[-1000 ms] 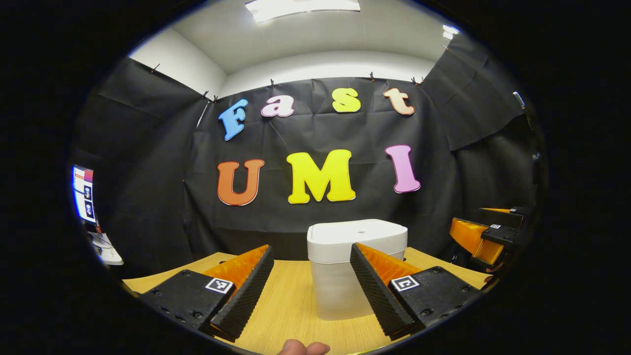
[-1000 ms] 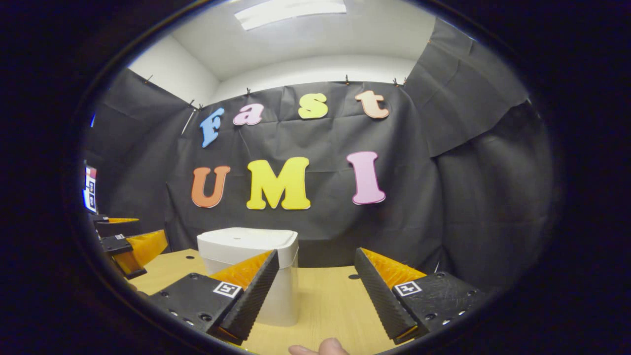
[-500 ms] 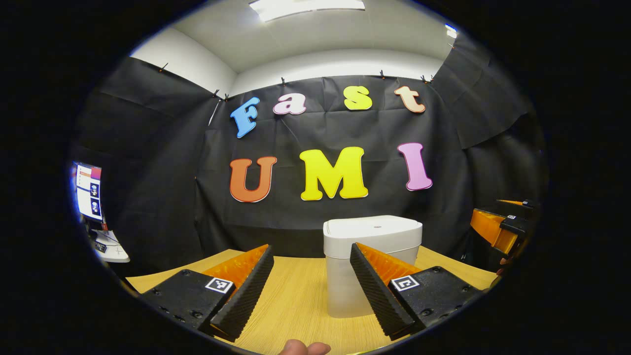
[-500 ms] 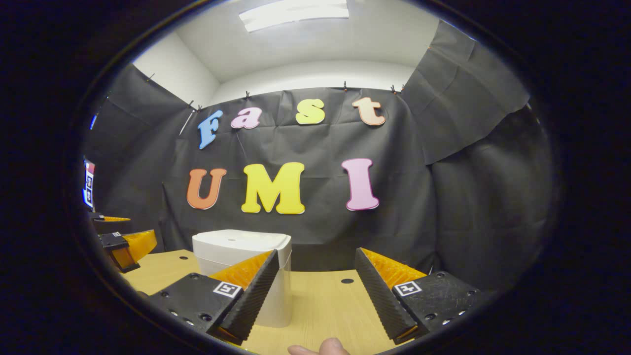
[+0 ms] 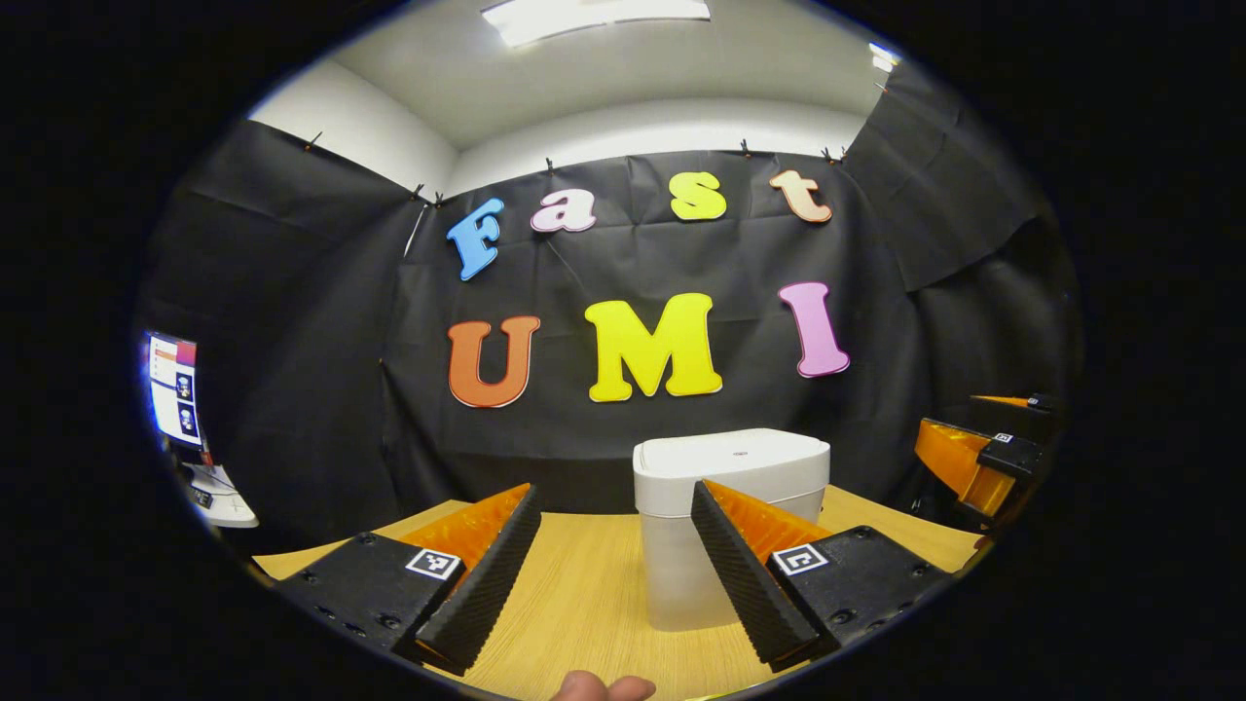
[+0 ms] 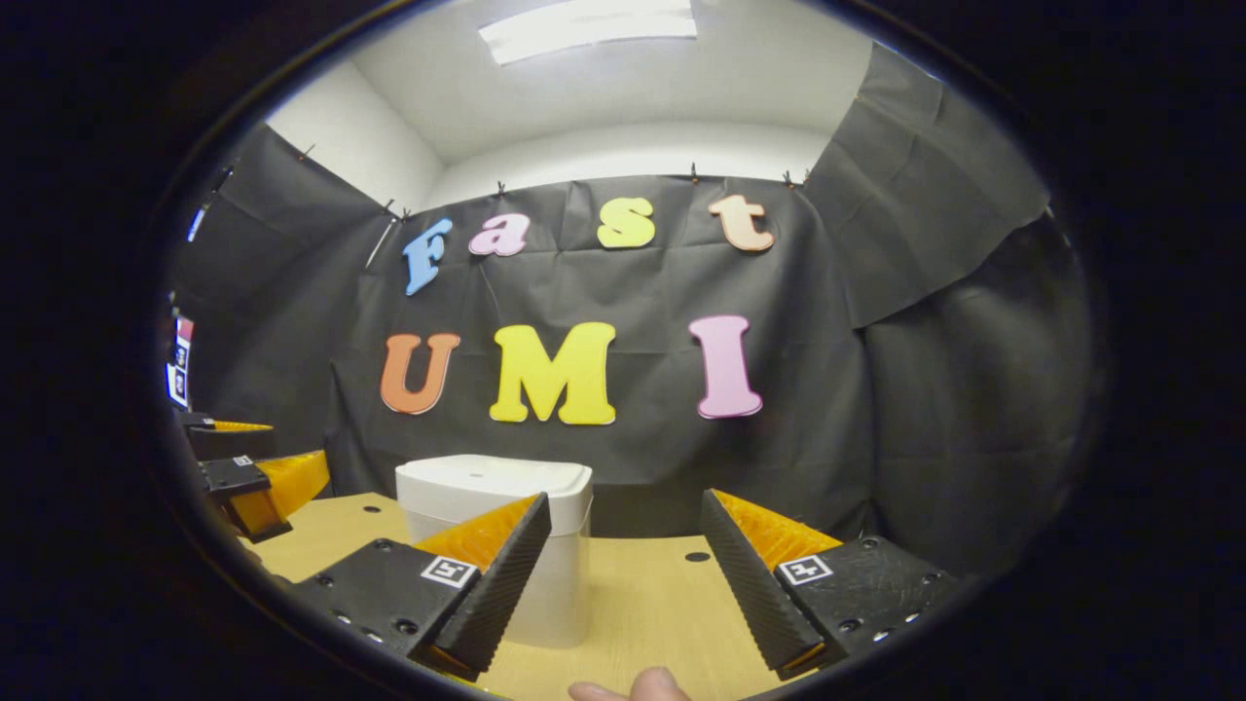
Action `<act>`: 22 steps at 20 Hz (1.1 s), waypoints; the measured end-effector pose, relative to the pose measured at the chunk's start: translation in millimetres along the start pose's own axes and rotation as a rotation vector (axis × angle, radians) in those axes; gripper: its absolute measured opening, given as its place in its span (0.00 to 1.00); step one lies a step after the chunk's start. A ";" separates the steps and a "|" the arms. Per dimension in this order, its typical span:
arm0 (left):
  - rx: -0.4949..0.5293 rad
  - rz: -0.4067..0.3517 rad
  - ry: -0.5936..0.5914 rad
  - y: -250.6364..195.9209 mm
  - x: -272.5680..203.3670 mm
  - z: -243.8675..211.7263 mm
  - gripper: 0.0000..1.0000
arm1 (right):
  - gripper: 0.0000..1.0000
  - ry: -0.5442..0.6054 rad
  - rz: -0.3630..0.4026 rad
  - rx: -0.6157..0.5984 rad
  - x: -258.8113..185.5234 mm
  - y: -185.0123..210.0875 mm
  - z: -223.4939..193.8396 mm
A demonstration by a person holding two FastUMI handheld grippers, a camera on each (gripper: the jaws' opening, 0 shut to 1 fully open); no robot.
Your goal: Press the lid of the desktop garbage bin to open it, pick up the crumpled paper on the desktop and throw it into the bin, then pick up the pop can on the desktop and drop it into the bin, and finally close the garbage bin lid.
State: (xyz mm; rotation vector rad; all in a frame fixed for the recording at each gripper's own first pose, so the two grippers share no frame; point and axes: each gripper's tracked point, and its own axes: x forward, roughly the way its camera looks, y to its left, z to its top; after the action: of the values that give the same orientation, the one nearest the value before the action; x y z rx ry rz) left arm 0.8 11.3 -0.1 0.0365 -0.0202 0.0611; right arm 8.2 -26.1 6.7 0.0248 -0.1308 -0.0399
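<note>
White plastic garbage bin (image 5: 730,526), upright on the wooden desktop (image 5: 584,594), lid (image 5: 732,456) seen shut and flat; it is placed toward the back of the desk, near the black cloth wall, and judged to be set there so that either gripper can reach its top; left gripper (image 5: 615,570) held level and low before the bin, fingers spread wide with nothing between them; right gripper (image 6: 625,574) likewise held wide apart and empty, the bin (image 6: 496,545) lying ahead and to its left; both are judged to be at a ready pose, the lid press not yet begun; bin front partly covered by one finger in each view; crumpled paper and pop can cannot be located, the near desk being cut off below the fingers; other gripper's far end is glimpsed at each view's edge, its state hard to read there; small dark hole (image 6: 697,557) noted in the desktop; fingertip (image 5: 599,687) of the holder cut off at the bottom edge.
</note>
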 end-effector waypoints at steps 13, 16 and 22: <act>0.004 -0.006 -0.005 -2.7 -5.1 2.7 1.00 | 0.96 -0.018 -0.006 0.012 -5.5 -1.0 3.6; 0.005 -0.008 0.005 -3.9 -3.6 0.0 1.00 | 0.96 -0.007 -0.005 0.018 -5.3 -0.6 -0.1; 0.004 -0.021 0.026 -8.0 -5.6 -3.1 1.00 | 0.96 0.001 0.004 0.020 -8.9 1.5 -1.3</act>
State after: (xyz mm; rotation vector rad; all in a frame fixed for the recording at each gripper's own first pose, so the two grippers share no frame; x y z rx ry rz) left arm -4.3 3.1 -3.6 0.0399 0.0059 0.0407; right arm -0.4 -24.2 4.3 0.0445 -0.1300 -0.0344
